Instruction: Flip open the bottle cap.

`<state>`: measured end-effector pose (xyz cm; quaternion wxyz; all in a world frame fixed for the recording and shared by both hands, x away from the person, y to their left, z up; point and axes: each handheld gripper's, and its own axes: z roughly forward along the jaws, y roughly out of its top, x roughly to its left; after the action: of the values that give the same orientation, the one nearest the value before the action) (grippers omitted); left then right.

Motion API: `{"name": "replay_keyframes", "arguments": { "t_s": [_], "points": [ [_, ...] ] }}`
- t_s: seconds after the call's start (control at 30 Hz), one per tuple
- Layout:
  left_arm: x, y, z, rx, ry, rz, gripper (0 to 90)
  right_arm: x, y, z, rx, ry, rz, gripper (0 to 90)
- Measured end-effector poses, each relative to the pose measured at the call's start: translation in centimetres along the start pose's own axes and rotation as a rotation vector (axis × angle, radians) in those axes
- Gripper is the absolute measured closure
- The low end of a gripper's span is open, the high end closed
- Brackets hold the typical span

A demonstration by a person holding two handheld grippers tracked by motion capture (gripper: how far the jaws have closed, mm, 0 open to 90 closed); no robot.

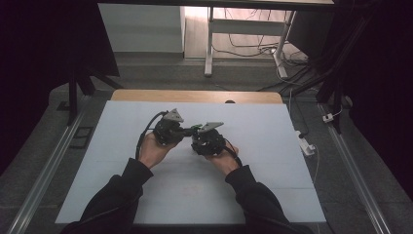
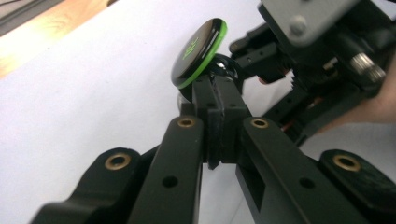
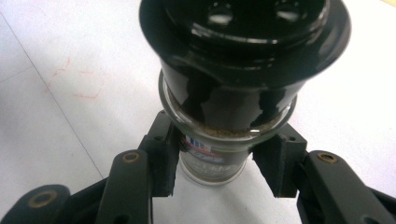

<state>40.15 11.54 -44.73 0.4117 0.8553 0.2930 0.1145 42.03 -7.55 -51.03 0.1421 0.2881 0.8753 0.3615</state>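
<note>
Both tongs mid-mat (image 1: pixel 122 195), edges well apart.

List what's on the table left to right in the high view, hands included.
Left hand → left claw → green-rimmed cap → right claw → right hand, all above the white table.

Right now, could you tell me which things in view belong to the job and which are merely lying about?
In use:
- spice jar, clamped by the right gripper
- its flip lid, hinge tab pinched by the left gripper

Lying about:
- power strip beside the table
- floor cables
</note>
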Motion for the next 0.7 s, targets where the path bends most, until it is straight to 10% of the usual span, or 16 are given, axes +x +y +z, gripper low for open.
{"name": "replay_keyframes", "arguments": {
  "t_s": [0.7],
  "points": [
    [0.8,0.1,-1.0,-0.022,0.045,-0.029,83.6,0.1,0.1,0.0,0.007,-0.006,-0.012,51.3]
  ]
}}
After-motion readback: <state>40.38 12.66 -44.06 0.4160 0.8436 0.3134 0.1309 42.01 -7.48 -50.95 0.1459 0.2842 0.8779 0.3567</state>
